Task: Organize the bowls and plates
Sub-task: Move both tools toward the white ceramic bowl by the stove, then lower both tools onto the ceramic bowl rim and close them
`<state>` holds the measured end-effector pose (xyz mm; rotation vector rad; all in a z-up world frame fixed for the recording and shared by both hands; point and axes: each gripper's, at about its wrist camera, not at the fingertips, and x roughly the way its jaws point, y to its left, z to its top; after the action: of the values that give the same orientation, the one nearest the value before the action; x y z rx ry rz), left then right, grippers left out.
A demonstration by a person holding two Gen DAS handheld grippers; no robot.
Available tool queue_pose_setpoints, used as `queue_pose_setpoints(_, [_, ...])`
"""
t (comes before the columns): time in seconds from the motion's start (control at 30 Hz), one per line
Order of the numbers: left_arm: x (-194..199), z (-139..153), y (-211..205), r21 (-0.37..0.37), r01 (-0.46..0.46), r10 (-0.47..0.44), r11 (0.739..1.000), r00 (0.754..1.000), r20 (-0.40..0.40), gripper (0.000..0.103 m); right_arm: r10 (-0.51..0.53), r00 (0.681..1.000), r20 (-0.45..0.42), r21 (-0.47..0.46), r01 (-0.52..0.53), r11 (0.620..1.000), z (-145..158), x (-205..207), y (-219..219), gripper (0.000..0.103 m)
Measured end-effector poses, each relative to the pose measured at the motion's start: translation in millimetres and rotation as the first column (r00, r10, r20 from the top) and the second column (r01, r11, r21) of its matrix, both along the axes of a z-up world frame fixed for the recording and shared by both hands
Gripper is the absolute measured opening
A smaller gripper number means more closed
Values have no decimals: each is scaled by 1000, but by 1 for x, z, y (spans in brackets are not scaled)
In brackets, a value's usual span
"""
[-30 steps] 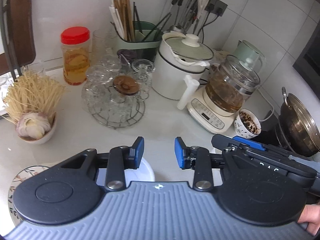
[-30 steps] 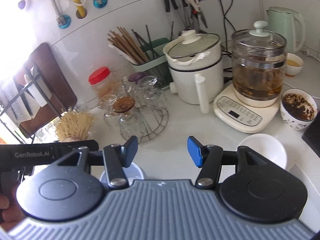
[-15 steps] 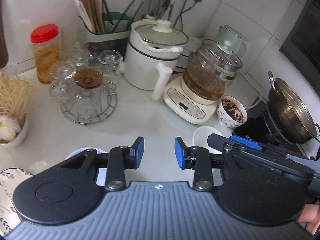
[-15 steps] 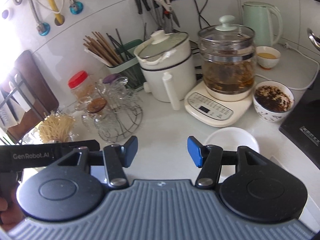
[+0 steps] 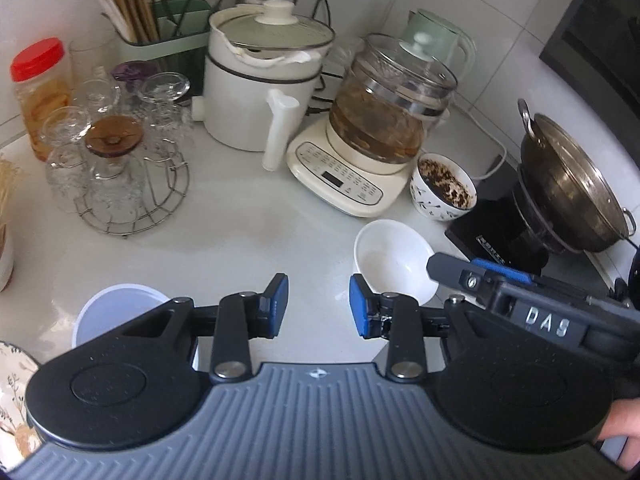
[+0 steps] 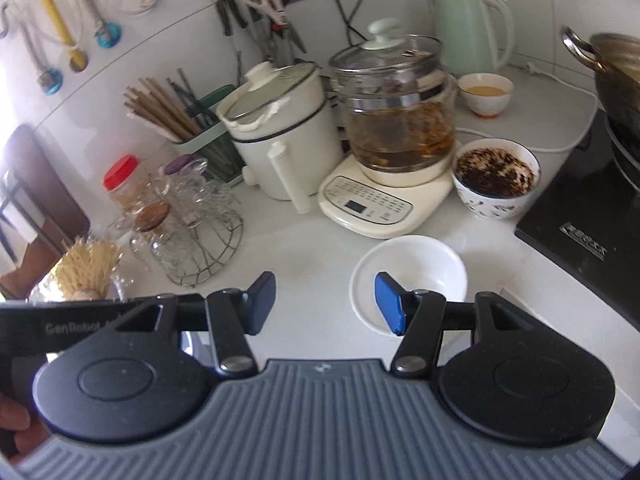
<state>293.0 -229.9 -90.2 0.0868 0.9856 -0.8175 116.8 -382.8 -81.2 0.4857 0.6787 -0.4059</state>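
Both grippers, left gripper (image 5: 318,304) and right gripper (image 6: 325,304), are hovering spread and empty. Nearest, an empty white bowl (image 6: 408,276) is sitting mid-worktop (image 6: 312,248), a pale blue bowl (image 5: 116,308) and patterned plate (image 5: 10,392) toward the left edge; nothing looks stacked, so organizing is barely beginning.

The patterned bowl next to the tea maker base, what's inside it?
The patterned bowl holds dark, crumbly bits over a pale layer, filling it nearly to the rim. Whatever lies beneath that surface is covered, and what the bits are cannot be told.

Both grippers swung right; white bowl (image 6: 408,276) now nearer right gripper (image 6: 325,304).
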Motion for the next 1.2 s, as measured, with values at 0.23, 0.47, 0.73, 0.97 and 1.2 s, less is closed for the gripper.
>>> queue_pose_setpoints(0.23, [9,-3,-20,8,37,-36,999,999,-18,39,-72,997,22,12,72,997,-3,-5,-18,58])
queue_pose_setpoints(0.47, [15,-16,-42,25,70,-69,997,997,-41,39,-112,994,11,19,112,994,-12,-3,-33,58])
queue_pose_setpoints(0.73, [27,-40,-60,57,78,-74,995,995,-67,39,-147,989,-25,50,148,988,-34,0,-53,58])
queue_pose_setpoints(0.97, [39,-57,-67,74,70,-63,995,993,-98,44,-163,985,-57,88,168,982,-54,7,-67,58])
queue_pose_setpoints(1.2, [50,-72,-80,85,76,-64,993,988,-139,45,-183,980,-79,136,192,972,-70,13,-81,58])
